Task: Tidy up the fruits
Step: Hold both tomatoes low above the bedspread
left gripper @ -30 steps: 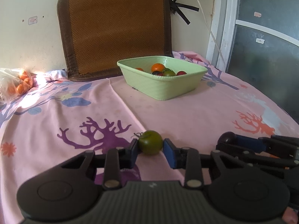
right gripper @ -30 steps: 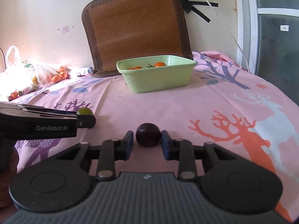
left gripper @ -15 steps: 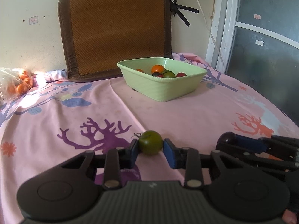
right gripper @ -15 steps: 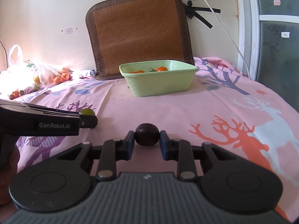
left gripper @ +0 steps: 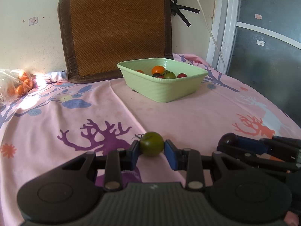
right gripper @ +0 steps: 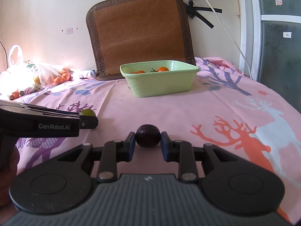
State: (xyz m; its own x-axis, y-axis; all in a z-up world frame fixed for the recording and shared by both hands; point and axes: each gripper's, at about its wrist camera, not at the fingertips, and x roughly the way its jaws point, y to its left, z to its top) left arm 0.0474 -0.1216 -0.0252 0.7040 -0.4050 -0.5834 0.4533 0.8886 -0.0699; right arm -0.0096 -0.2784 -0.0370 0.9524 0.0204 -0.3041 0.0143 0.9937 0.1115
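Covering the whole table is a pink cloth (left gripper: 188, 116) printed with purple, orange and white deer and branches. Against the wall at the far edge leans a brown woven mat (left gripper: 116, 30), its lower edge resting on the cloth. Near the far left corner lies a clear plastic bag of oranges (right gripper: 37, 77), well apart from everything else.

In front of the mat sits a pale green rectangular basin (left gripper: 163, 88), holding an orange, a red tomato, a green tomato and some darker fruit. In the right wrist view only the orange tops show above its rim.

Nearer the cameras, the left gripper (left gripper: 151, 150) is clamped on a green tomato (left gripper: 151, 146): both blue pads touch its sides, and its stem points left. I cannot tell whether the tomato rests on the cloth or hangs just above it. In the right wrist view this gripper shows from the side at the left, with the green tomato peeking past its tip.

Beside it to the right, the right gripper (right gripper: 148, 143) is closed on a dark purple plum (right gripper: 148, 135), with a pad pressed to each side. In the left wrist view the plum shows at that gripper's tip, low over the cloth. Both fruits are well short of the basin.
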